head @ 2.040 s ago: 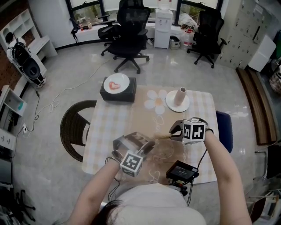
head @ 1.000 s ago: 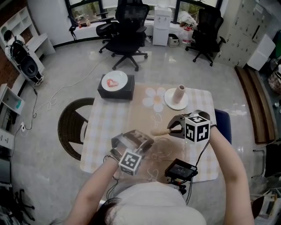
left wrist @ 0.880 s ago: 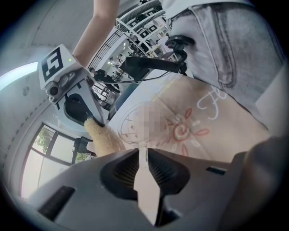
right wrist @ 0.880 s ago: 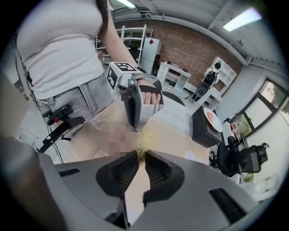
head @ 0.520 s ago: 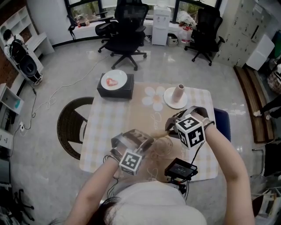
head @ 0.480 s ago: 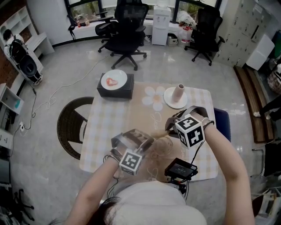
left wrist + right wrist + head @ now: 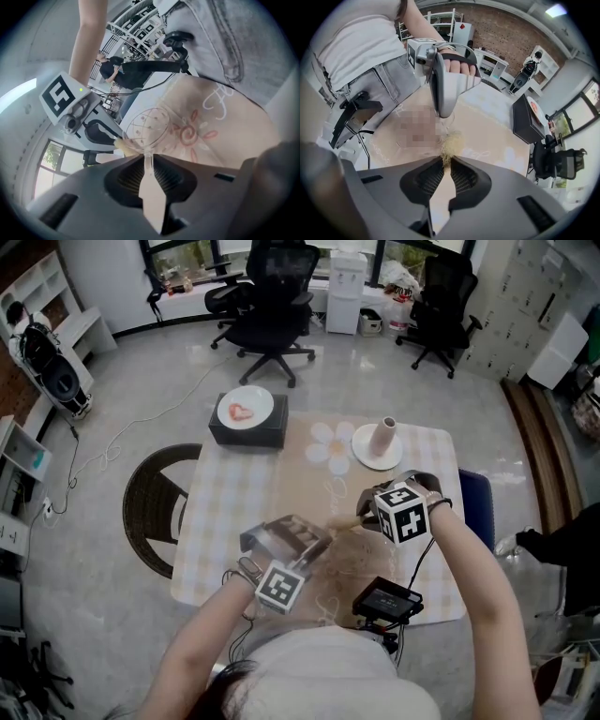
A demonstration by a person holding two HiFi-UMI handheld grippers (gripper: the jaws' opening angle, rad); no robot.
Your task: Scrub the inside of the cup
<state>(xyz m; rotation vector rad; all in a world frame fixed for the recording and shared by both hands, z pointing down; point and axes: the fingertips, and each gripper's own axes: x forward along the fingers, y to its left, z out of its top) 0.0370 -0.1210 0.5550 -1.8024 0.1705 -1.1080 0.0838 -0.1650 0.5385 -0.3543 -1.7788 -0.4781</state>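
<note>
A clear stemmed glass cup (image 7: 148, 125) with a fine line pattern is tilted on its side over the table; my left gripper (image 7: 149, 161) is shut on its stem. In the head view the cup (image 7: 352, 556) hangs between the two grippers, with the left gripper (image 7: 321, 547) on its left. My right gripper (image 7: 446, 164) is shut on a brush with pale straw bristles (image 7: 451, 146). The bristles (image 7: 119, 145) sit at the cup's rim, and whether they reach inside I cannot tell. From above, the right gripper (image 7: 366, 518) is just beyond the cup.
The checked table (image 7: 234, 512) carries a black box with a white plate (image 7: 251, 418) at the far left. A beige vase on a white plate (image 7: 380, 448) stands far right, and a black device (image 7: 387, 599) lies at the near edge. A wicker chair (image 7: 150, 512) stands left.
My right gripper with the brush has shifted slightly left and turned, bringing the bristles down to the cup. The left gripper and the cup have stayed put.
</note>
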